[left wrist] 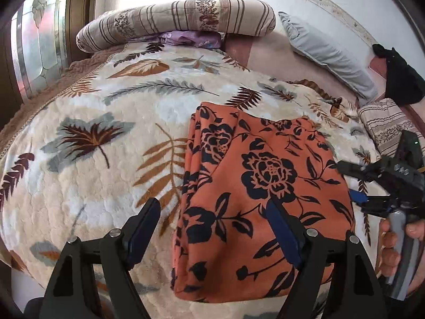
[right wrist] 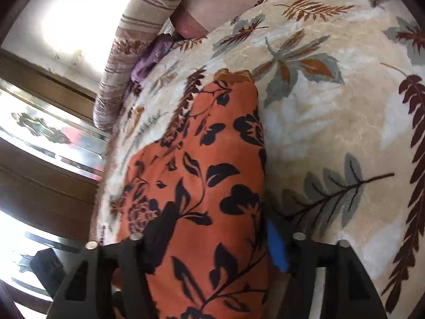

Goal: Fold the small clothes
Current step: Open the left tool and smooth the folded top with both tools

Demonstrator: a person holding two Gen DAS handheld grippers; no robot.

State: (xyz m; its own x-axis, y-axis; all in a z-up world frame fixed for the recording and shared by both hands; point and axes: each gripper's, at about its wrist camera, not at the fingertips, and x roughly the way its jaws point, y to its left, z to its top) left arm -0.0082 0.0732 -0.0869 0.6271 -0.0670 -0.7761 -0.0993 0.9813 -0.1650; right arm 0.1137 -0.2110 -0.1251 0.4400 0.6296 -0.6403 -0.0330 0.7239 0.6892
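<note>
Left wrist view, left to right: mirrored wardrobe door [left wrist: 39, 53] at far left edge; striped bolster [left wrist: 175, 21] along head of bed; leaf-print blanket [left wrist: 101, 122] spread across mattress. Left gripper [left wrist: 212, 220] low in frame, jaws spread wide, nothing pinched; left finger over bare blanket, right finger over cloth. Orange floral garment [left wrist: 265, 191] lying folded on blanket, right of centre, long edge running away from camera. Grey pillow [left wrist: 329, 55] at upper right. Right gripper [left wrist: 353, 183] at right edge, just beside garment's right border, held by a hand [left wrist: 390, 247]; black item [left wrist: 401, 79] beyond, unidentified.

Right wrist view, left to right: same wardrobe door [right wrist: 53, 138]; bolster [right wrist: 138, 45] standing on end in frame; garment [right wrist: 212, 175] running up centre; blanket [right wrist: 332, 122] filling right side. Right gripper [right wrist: 215, 242] jaws spread, straddling garment's near end, left finger lying over cloth, blue pad beside cloth's right edge. Pads not seen pressing cloth; slight image blur.
</note>
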